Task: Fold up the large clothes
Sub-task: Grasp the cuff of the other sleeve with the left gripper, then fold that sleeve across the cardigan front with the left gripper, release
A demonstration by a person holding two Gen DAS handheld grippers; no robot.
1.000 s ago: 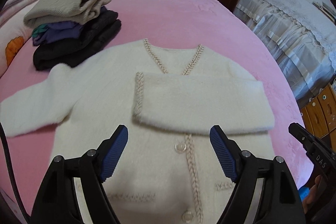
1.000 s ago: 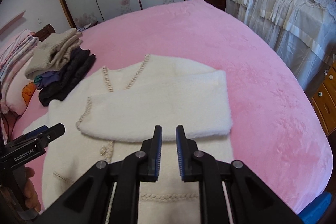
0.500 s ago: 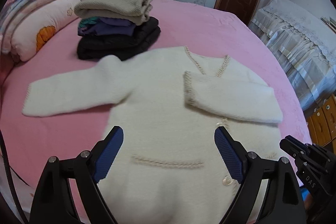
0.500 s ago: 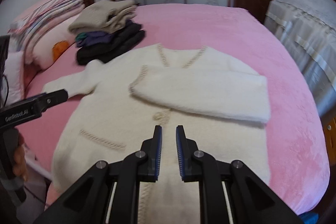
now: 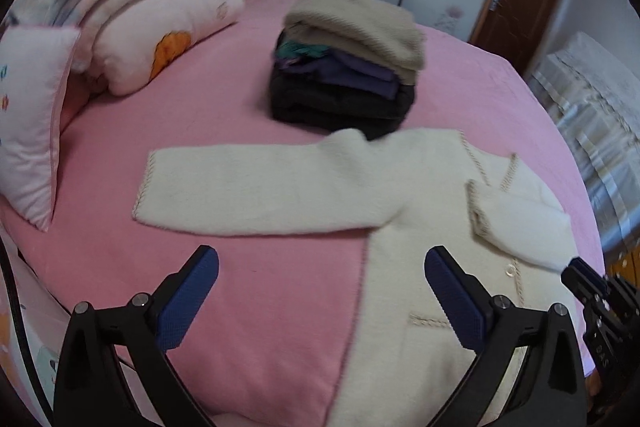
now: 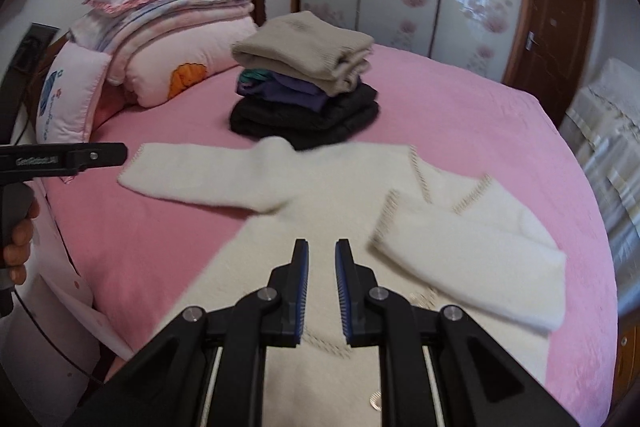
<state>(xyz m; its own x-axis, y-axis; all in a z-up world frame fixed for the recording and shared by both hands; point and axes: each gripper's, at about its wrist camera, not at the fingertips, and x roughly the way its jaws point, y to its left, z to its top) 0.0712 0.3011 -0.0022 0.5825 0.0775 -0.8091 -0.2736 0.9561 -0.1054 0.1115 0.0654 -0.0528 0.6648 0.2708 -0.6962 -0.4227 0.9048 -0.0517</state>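
A cream cardigan with braided trim lies flat on the pink bed; it also shows in the right wrist view. Its right sleeve is folded across the chest. Its left sleeve lies stretched out to the left. My left gripper is wide open and empty, above the bed near the stretched sleeve and the cardigan's left edge. My right gripper hovers over the cardigan's body with its jaws nearly closed, a narrow gap between them, holding nothing.
A stack of folded clothes, beige on top, sits behind the cardigan, also in the right wrist view. Pillows and folded blankets lie at the bed's left. A covered piece of furniture stands to the right of the bed.
Both grippers have swung to the left. The stretched left sleeve and the pillows have come into view. The cardigan has not moved, and neither gripper's opening has changed.
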